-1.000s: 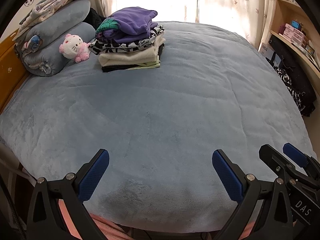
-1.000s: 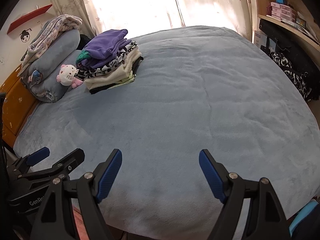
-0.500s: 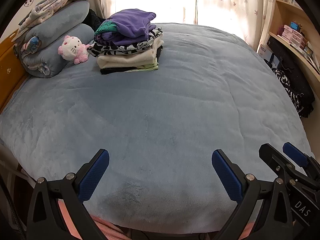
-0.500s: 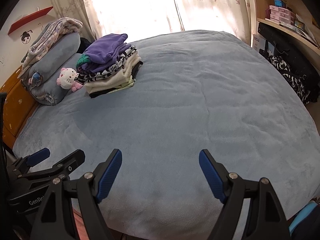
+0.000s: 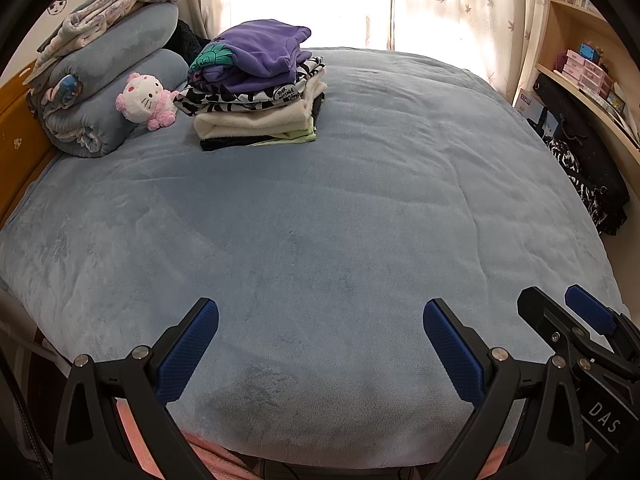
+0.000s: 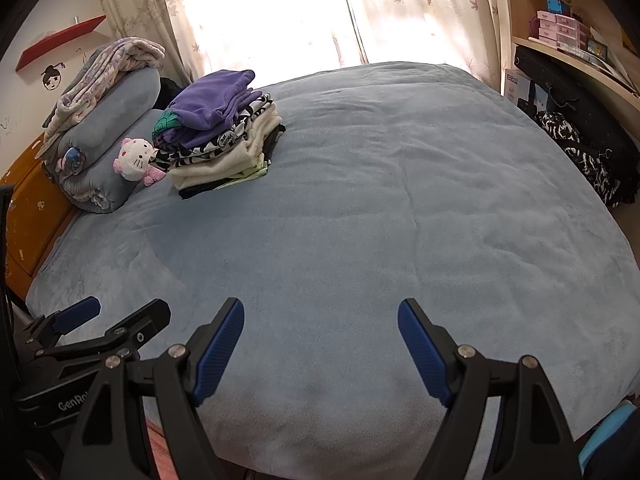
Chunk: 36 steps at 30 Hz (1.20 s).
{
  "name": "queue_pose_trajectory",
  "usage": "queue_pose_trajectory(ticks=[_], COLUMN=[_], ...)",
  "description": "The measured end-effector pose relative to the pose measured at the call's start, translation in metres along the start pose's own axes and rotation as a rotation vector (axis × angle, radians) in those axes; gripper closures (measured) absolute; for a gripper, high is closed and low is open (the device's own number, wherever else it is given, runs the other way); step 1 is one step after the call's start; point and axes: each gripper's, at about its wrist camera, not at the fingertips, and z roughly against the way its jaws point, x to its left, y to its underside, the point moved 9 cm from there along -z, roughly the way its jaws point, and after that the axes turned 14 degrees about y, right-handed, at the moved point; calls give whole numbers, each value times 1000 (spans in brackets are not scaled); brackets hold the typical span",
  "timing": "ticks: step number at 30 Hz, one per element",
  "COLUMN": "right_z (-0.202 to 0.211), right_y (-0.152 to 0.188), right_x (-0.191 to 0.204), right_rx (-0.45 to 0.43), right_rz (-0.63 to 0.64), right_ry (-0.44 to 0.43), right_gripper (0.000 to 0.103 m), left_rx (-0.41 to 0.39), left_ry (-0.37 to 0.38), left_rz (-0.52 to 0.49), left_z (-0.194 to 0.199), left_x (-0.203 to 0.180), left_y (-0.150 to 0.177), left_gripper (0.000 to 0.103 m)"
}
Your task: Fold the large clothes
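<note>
A stack of folded clothes [image 5: 256, 92] with a purple garment on top sits at the far left of the blue-grey bed [image 5: 340, 220]; it also shows in the right wrist view [image 6: 220, 136]. My left gripper [image 5: 320, 320] is open and empty over the near edge of the bed. My right gripper [image 6: 320, 320] is open and empty beside it, also at the near edge. Each gripper shows at the edge of the other's view: the right gripper [image 5: 560, 312] and the left gripper [image 6: 116, 316]. No unfolded garment lies on the bed.
Rolled blue blankets [image 5: 112, 96] and a pink-and-white plush cat [image 5: 146, 100] lie left of the stack. An orange headboard [image 6: 28, 208] runs along the left. Shelves with boxes [image 6: 560, 32] and dark patterned clothes [image 5: 580, 176] stand on the right. Curtains [image 6: 280, 12] hang behind.
Both views have tilted down slightly, so the stack and the bed sit a little lower in frame. Both grippers stay open and empty.
</note>
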Motion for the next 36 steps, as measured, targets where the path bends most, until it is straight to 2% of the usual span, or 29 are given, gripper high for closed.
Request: queue_pose_trajectory(ticks=[36], right_z=[1], right_y=[0], right_x=[0], right_rx=[-4], right_rz=[-6], right_ry=[-3], right_gripper=[23], left_rx=[-2], left_ry=[6], left_rz=[-3], left_z=[4], left_x=[0], left_y=[2], left_gripper=[4])
